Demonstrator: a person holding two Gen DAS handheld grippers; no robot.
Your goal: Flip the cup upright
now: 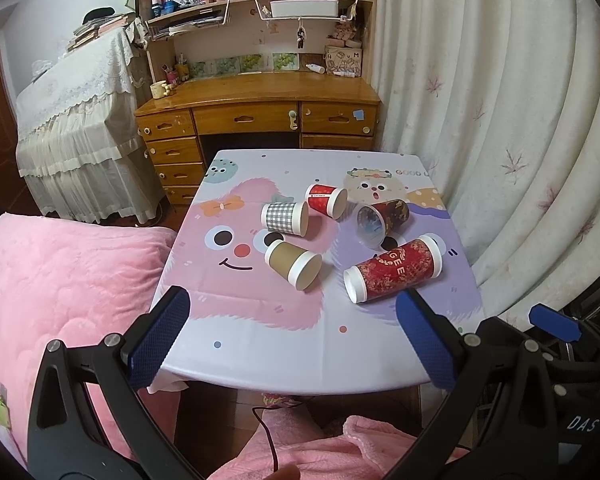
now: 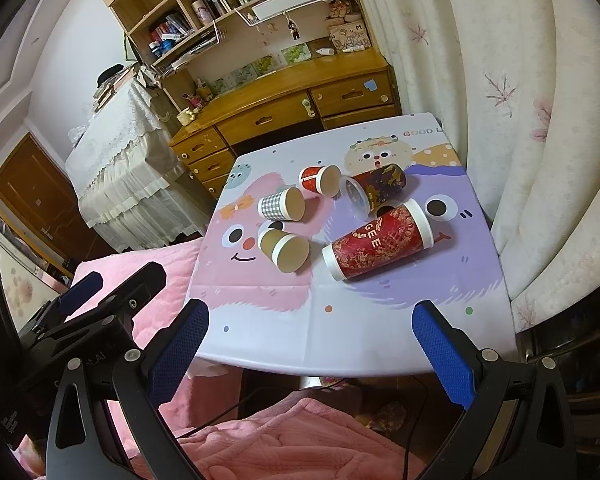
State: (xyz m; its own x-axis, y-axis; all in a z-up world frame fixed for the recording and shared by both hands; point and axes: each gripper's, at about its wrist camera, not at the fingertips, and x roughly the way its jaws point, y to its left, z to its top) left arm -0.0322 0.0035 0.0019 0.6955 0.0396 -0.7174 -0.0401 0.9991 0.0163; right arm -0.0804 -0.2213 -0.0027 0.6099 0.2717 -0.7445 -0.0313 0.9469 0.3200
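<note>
Five paper cups lie on their sides on the counter (image 1: pixel 260 344), which wears a smooth printed cloth of pastel cartoon faces. The left wrist view looks square down the counter and catches the wooden desk (image 1: pixel 256 92) behind it head-on; the right wrist view is tilted and takes in a brown door (image 2: pixel 32 196) at far left that the other view only clips. The right view also shows the left gripper (image 2: pixel 112 292) from the side, as black struts and a blue pad, beside the pink quilted bed (image 2: pixel 148 276).

Nearest is the tall red cup (image 1: pixel 394 270) (image 2: pixel 378 240), a long cylinder with gold pattern and white rims at both ends. Left of it lies the plain brown cup (image 1: pixel 292 264) (image 2: pixel 284 248), its white-rimmed mouth facing the camera. Behind sit the grey checked cup (image 1: pixel 284 218) (image 2: pixel 282 204), the small red cup (image 1: pixel 326 200) (image 2: pixel 320 180) and the dark red cup (image 1: pixel 382 218) (image 2: pixel 374 190), whose clear lid points forward.

Both pairs of fingers stand wide apart and hold nothing: the left gripper (image 1: pixel 292 340) and the right gripper (image 2: pixel 312 348) hang over the near edge of the counter, their blue pads finely dimpled.
</note>
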